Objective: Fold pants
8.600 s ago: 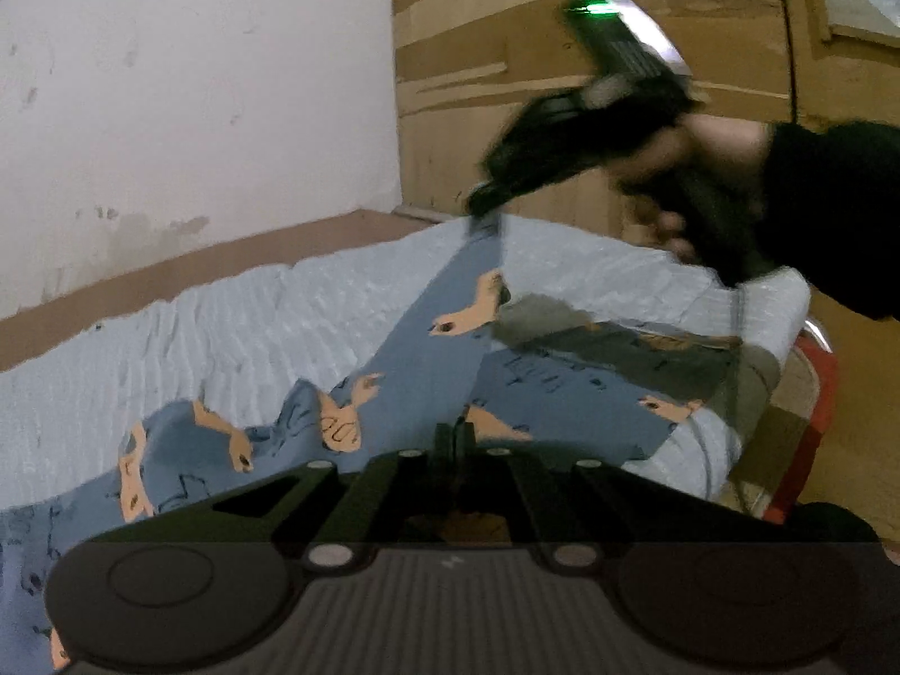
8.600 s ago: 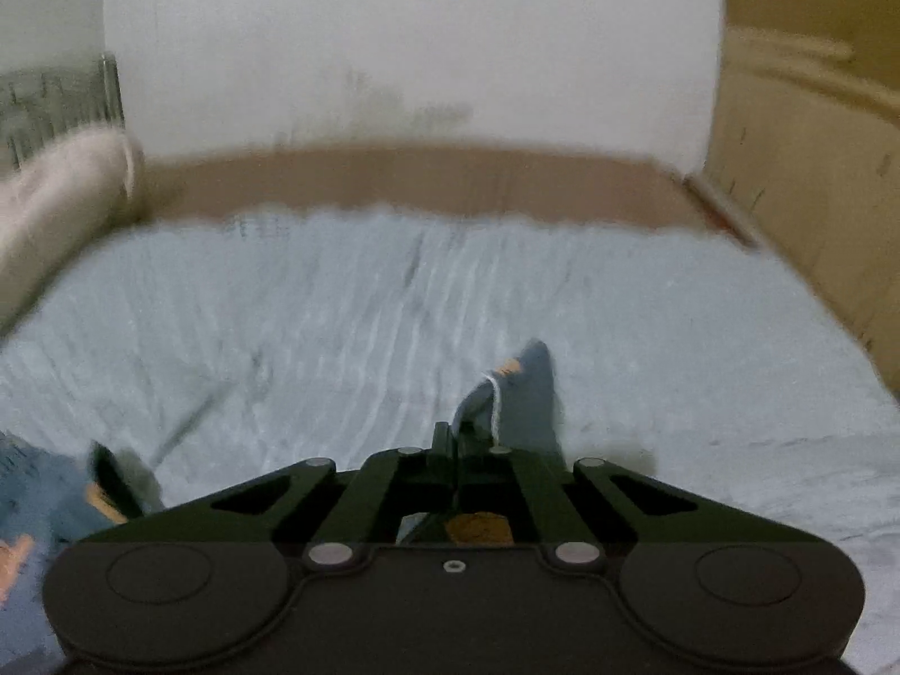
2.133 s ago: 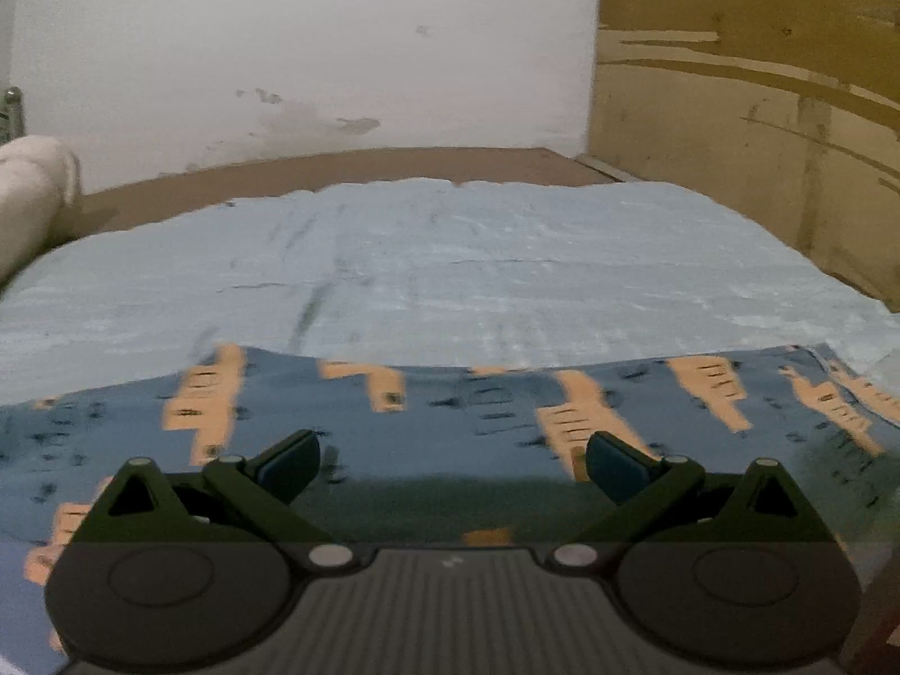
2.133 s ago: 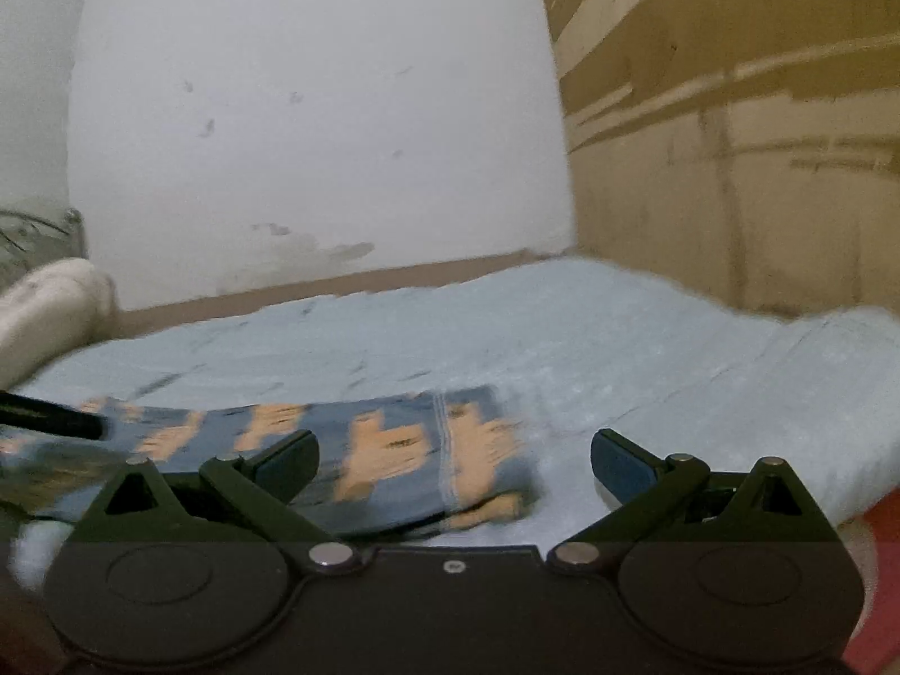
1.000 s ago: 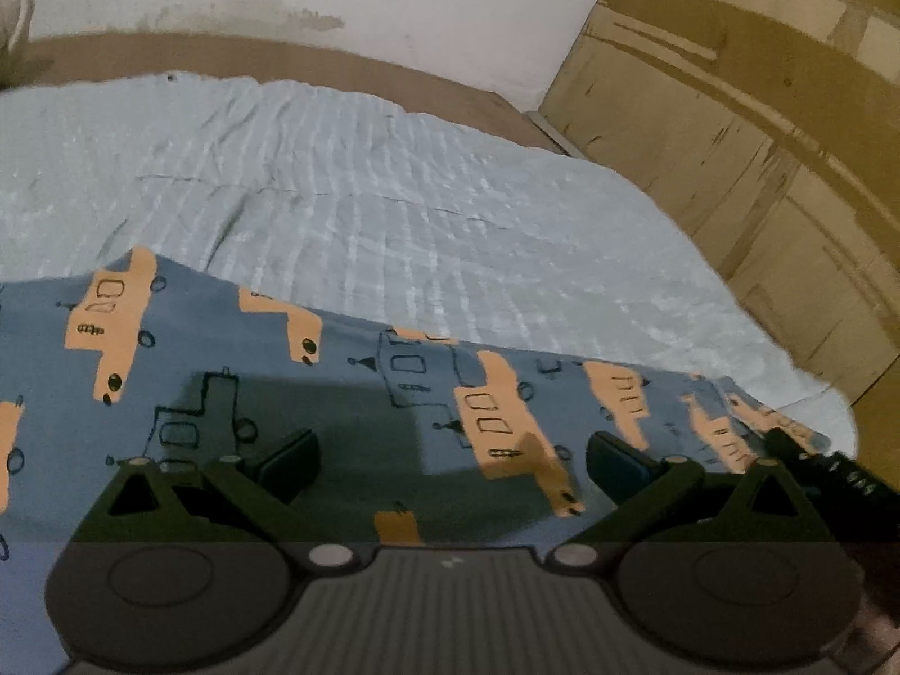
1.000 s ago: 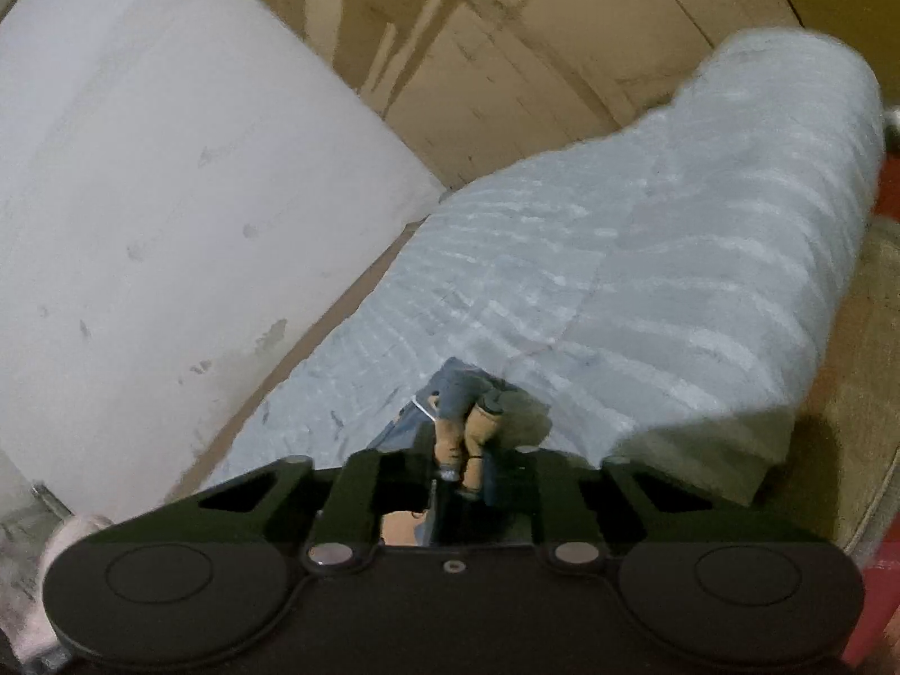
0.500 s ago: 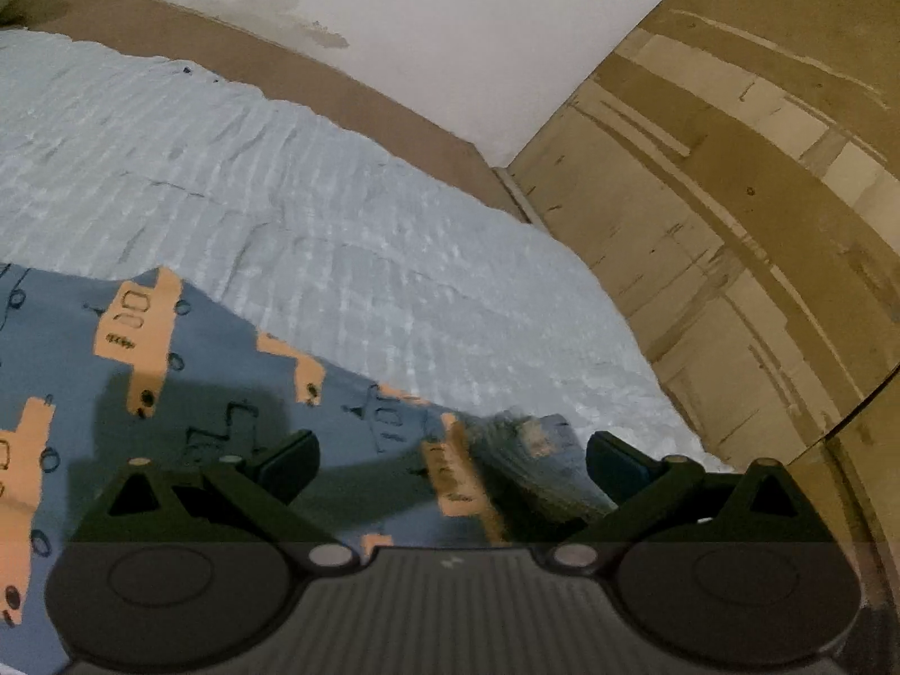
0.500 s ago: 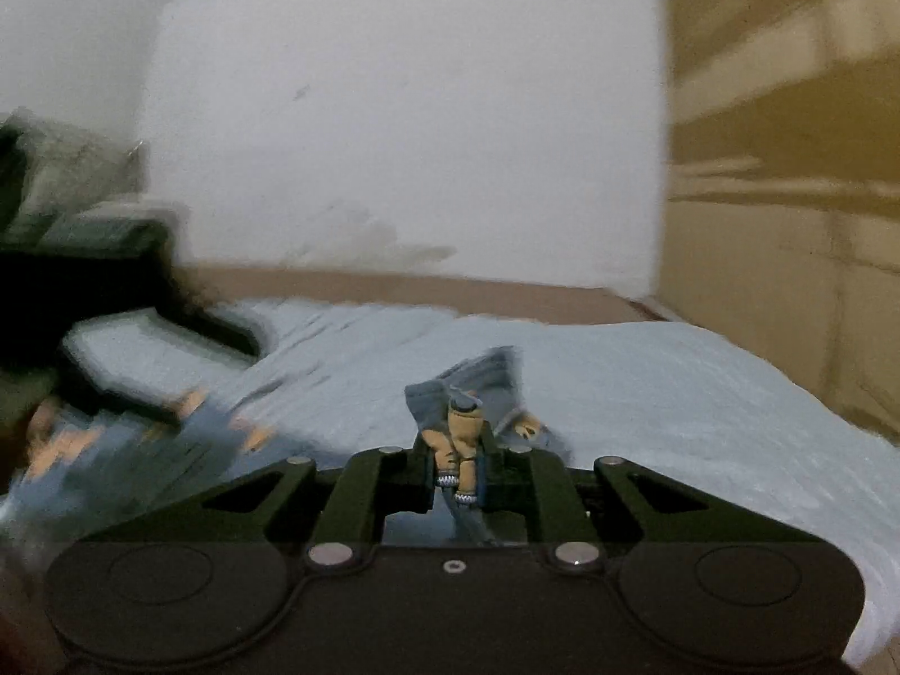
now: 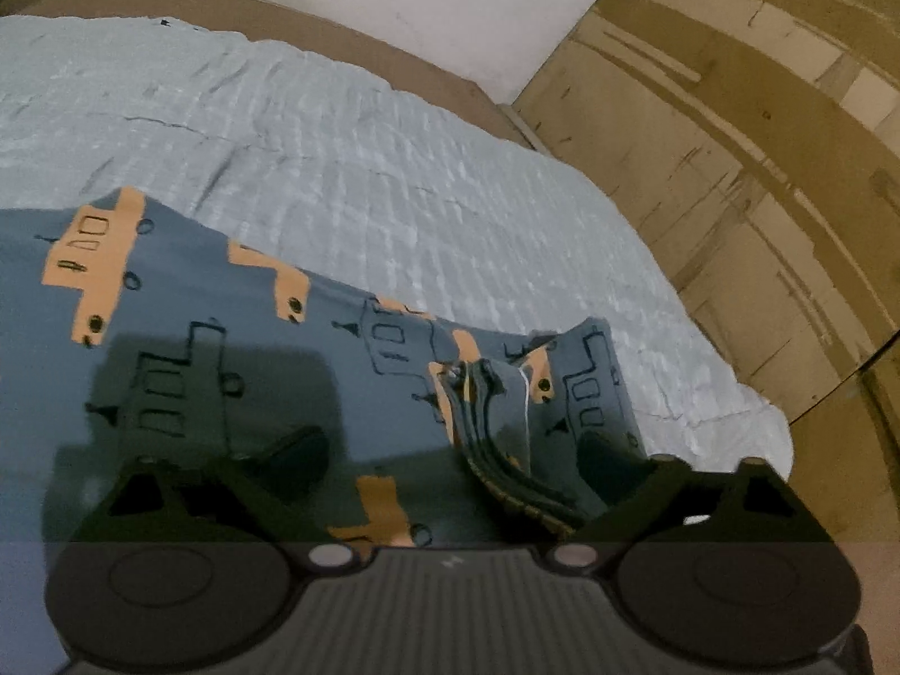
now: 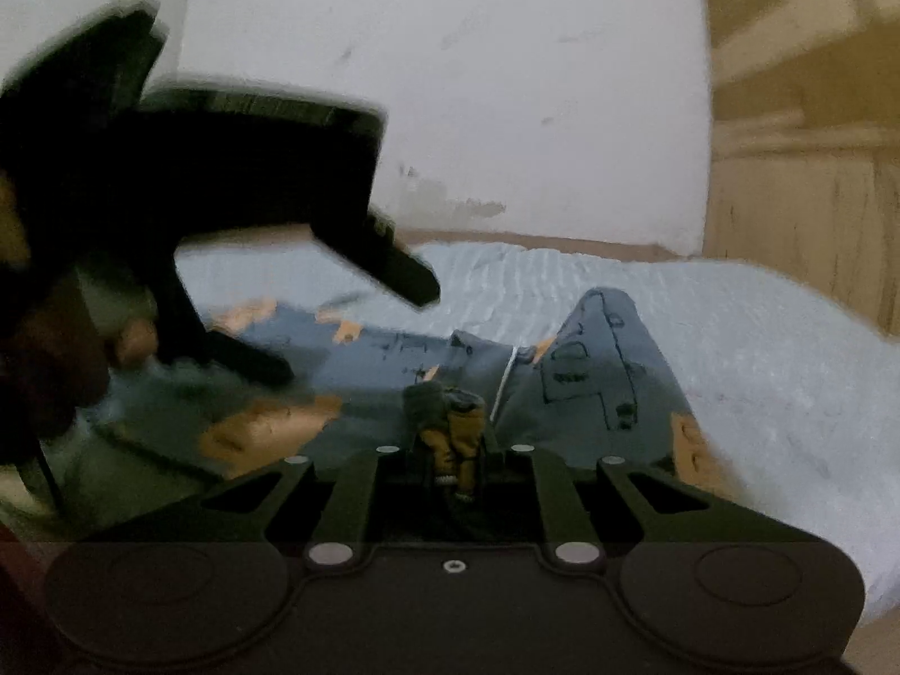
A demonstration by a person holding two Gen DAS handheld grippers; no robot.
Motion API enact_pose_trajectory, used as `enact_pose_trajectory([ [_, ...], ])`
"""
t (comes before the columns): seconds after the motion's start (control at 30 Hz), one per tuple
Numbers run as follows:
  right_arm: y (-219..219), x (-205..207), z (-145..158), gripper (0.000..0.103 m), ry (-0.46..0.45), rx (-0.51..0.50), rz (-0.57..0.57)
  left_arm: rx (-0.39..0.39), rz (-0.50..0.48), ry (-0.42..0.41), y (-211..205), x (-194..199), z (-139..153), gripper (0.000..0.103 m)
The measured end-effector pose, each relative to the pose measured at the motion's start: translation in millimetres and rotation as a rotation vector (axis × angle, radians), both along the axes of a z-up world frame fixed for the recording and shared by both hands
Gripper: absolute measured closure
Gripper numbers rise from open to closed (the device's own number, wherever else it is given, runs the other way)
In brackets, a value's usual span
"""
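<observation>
1. While the pants (image 9: 236, 349) lie spread on the bed (image 9: 394, 169), the right tool (image 10: 454, 439) is pinched tight on one gathered end, likely to carry it over.
2. The left tool (image 9: 450, 450) hovers wide apart, gripping nothing, perhaps ready to steady the cloth.

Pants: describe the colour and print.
The pants are slate blue with orange vehicles and black outline drawings; clearest in the left wrist view.
</observation>
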State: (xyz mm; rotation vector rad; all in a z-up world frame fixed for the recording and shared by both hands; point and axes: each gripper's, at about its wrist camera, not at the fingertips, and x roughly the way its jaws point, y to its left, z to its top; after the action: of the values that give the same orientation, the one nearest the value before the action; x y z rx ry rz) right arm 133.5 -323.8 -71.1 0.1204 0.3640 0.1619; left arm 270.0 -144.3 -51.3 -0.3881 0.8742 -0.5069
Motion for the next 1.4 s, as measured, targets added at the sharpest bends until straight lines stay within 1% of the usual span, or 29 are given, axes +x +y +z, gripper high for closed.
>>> enact_pose_trajectory([
  [0.03,-7,-1,-2,0.088,0.003,0.068,-0.001,-0.003,-0.002,0.006,-3,1,-1,0.015],
  [0.07,-13,-1,-3,0.089,0.008,0.124,-0.001,-0.009,-0.003,0.013,-6,3,-1,0.019],
  [0.1,-18,-1,-2,0.09,0.011,0.155,-0.001,-0.016,-0.007,0.016,-8,4,-2,0.025],
  [0.13,-21,-2,-4,0.09,0.013,0.183,0.001,-0.022,-0.015,0.018,-11,5,-2,0.027],
  [0.2,-23,-4,-3,0.09,0.014,0.199,0.001,-0.025,-0.025,0.02,-17,5,-3,0.036],
  [0.23,-23,-4,-3,0.09,0.013,0.198,0.0,-0.024,-0.032,0.02,-20,5,-4,0.037],
  [0.3,-23,-5,-3,0.09,0.012,0.2,0.0,-0.013,-0.042,0.02,-28,4,-7,0.044],
  [0.33,-23,-5,-3,0.09,0.012,0.201,0.0,-0.008,-0.046,0.022,-30,4,-7,0.046],
  [0.43,-22,-5,-2,0.09,0.014,0.206,-0.001,0.008,-0.023,0.032,-34,5,-10,0.059],
  [0.47,-21,-5,-2,0.09,0.014,0.205,-0.001,0.021,-0.005,0.038,-34,6,-10,0.068],
  [0.5,-20,-3,-2,0.09,0.014,0.203,-0.002,0.027,0.009,0.044,-34,8,-12,0.072],
  [0.57,-21,-2,-3,0.09,0.016,0.2,-0.003,0.023,0.023,0.052,-34,10,-13,0.074],
  [0.6,-21,6,-3,0.09,0.016,0.196,-0.006,0.024,0.028,0.05,-34,10,-13,0.075],
  [0.73,-16,8,-6,0.09,0.009,0.178,-0.012,0.024,0.045,0.053,-33,11,-15,0.078],
  [0.83,-12,6,-7,0.09,0.004,0.155,-0.016,0.027,0.053,0.051,-34,10,-14,0.084],
  [0.9,-9,5,-6,0.09,0.001,0.143,-0.018,0.032,0.059,0.048,-34,9,-13,0.089],
  [1.0,-6,4,-6,0.09,-0.003,0.126,-0.02,0.047,0.058,0.03,-38,6,-8,0.092],
  [1.1,-2,1,-3,0.09,-0.022,0.097,-0.028,0.078,0.041,-0.019,-45,1,2,0.093],
  [1.2,2,-3,4,0.089,-0.044,0.065,-0.046,0.111,0.013,-0.08,-53,-4,19,0.094],
  [1.4,7,-8,32,0.088,-0.097,0.032,-0.077,0.118,-0.018,-0.163,-56,-8,60,0.094],
])
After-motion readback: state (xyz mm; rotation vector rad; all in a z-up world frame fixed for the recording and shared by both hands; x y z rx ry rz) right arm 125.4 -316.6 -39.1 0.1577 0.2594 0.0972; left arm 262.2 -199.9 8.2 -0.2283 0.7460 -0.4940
